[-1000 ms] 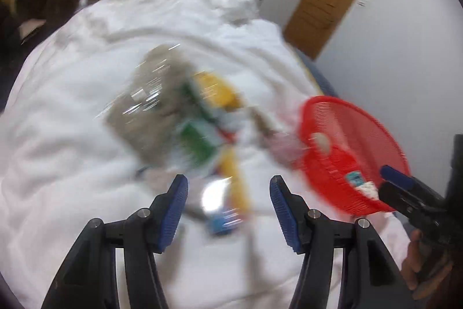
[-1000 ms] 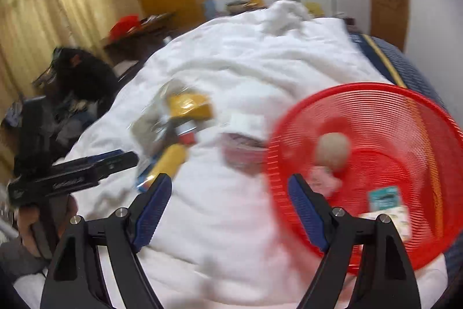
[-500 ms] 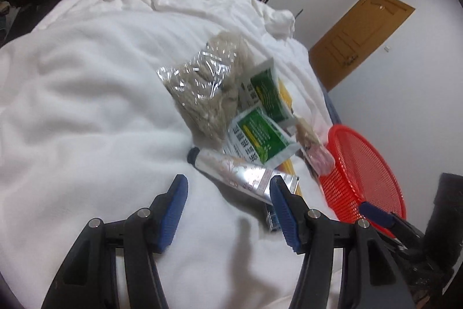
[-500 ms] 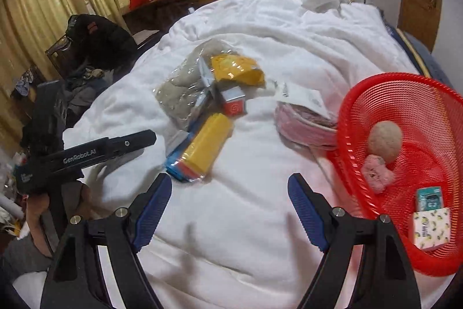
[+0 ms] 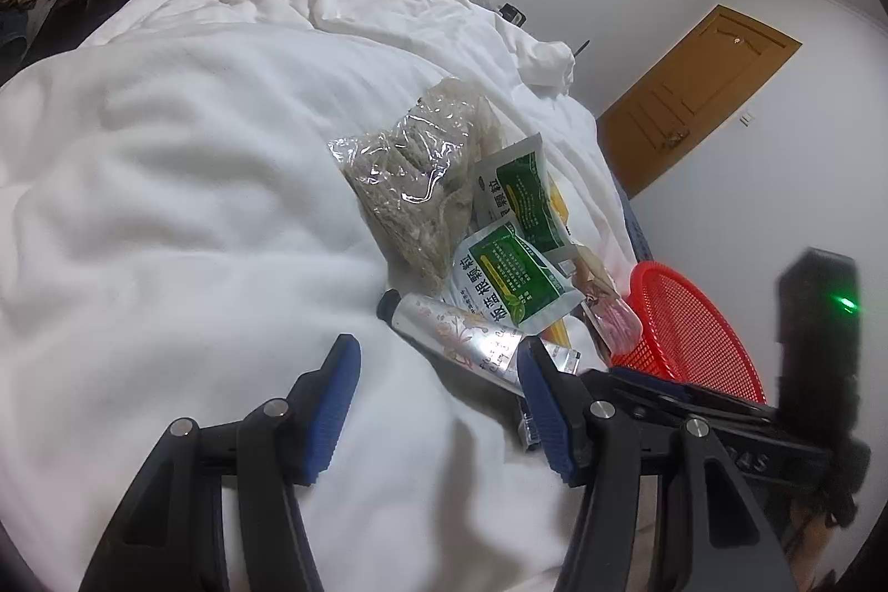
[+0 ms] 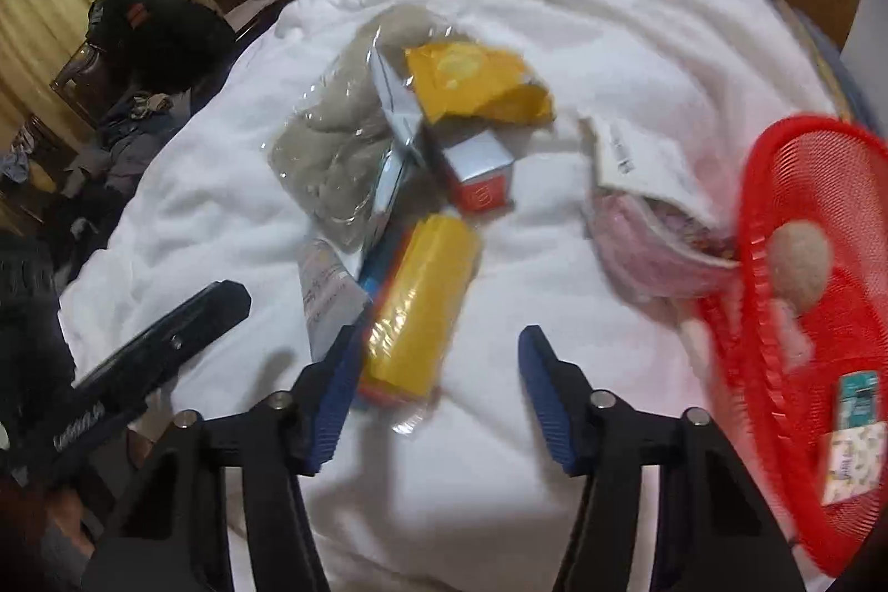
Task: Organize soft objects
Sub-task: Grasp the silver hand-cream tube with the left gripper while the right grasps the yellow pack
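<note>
Narrowing over a yellow roll [image 6: 413,309] on the bed [image 6: 638,54], the right tongs [image 6: 433,389] grip nothing; left tongs [image 5: 438,403] gape empty. Few items fill the red basket [image 6: 777,370]; most remain.

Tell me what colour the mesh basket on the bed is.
Red. The mesh basket shows best in the right wrist view, at the right edge.
</note>
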A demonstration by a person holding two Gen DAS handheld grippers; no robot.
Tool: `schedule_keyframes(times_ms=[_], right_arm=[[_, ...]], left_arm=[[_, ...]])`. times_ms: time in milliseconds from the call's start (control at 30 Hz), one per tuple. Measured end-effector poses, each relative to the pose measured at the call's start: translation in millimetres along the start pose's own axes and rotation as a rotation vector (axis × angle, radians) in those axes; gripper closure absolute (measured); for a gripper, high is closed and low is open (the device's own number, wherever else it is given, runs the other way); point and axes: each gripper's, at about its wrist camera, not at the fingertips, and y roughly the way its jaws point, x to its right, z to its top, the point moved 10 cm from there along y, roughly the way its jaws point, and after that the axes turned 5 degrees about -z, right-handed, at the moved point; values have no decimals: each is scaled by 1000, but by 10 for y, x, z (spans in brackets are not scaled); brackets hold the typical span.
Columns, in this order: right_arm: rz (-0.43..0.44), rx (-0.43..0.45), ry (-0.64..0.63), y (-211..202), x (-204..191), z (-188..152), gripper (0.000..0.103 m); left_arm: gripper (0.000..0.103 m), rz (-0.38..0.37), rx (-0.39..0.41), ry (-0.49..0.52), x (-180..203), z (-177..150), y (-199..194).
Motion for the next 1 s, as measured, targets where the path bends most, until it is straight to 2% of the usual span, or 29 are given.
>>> schedule_keyframes(times_ms=[133, 333, 367, 400, 500, 633, 767, 867, 933, 1000], right_arm=[[80, -58, 36, 159, -71, 7, 47], [80, -93, 38, 326, -208, 60, 48], [78, -91, 33, 346, -231, 43, 56], [78, -84, 32, 343, -237, 29, 70], [136, -74, 72, 266, -239, -21, 72], [161, -46, 74, 85, -174, -79, 74], [114, 25, 60, -192, 9, -76, 75], [34, 111, 54, -401, 188, -87, 75], [11, 132, 59, -426, 249, -125, 75], [9, 132, 63, -370, 243, -187, 75]], left_arm=[[42, -3, 1, -5, -10, -2, -8], [42, 0, -4, -4, -25, -8, -4], [42, 0, -7, -5, -29, -11, 2], [42, -2, -11, -7, -30, -17, 11], [42, -2, -24, -10, -32, -34, 34], [42, -7, -62, -3, -2, -71, 87], [42, -3, -109, -24, 24, -71, 154], [42, -1, -153, -36, 107, -17, 230], [42, 30, -179, -9, 191, 21, 307], [42, 105, -195, 41, 212, 32, 384]])
